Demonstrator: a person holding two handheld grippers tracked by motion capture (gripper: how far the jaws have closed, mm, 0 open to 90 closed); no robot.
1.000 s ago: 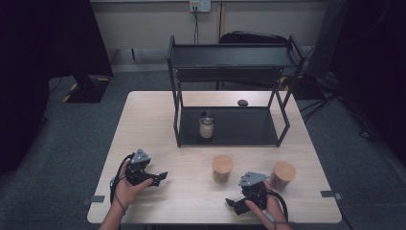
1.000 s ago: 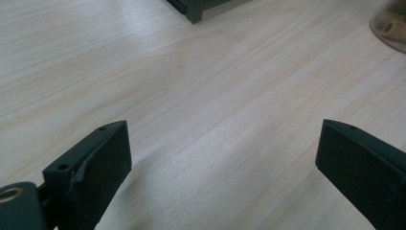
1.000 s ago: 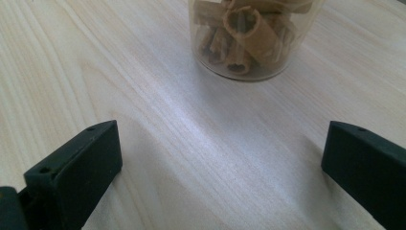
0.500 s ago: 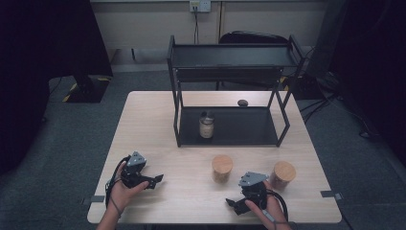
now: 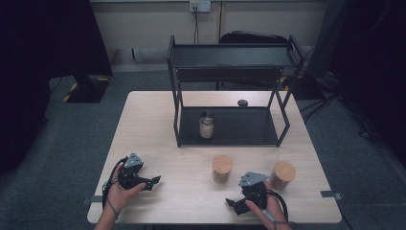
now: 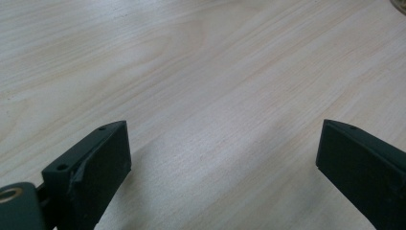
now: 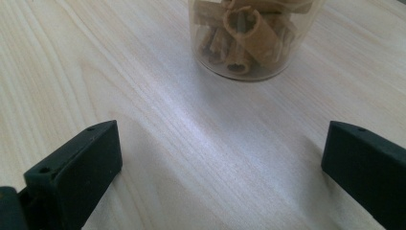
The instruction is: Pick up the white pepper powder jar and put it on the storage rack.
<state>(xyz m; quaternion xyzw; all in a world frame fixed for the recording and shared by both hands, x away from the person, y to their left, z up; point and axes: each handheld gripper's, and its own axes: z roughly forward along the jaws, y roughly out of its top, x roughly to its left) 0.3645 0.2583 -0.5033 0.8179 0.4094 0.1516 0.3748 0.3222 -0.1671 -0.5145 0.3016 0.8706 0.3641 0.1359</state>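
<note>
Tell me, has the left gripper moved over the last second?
Yes. The left gripper has drawn back toward the table's near edge, away from the black rack; its jaws stand open.

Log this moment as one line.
left tongs: open, empty, low over table | right tongs: open, empty | nearest jar: upright, untouched | shelf jar: on lower shelf

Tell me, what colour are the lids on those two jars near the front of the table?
Light wooden tan, on both jars; the high view shows them best.

Two wood-lidded jars point(image 5: 222, 168), one glass jar point(image 5: 206, 125), one shelf rack point(image 5: 230, 57).
</note>
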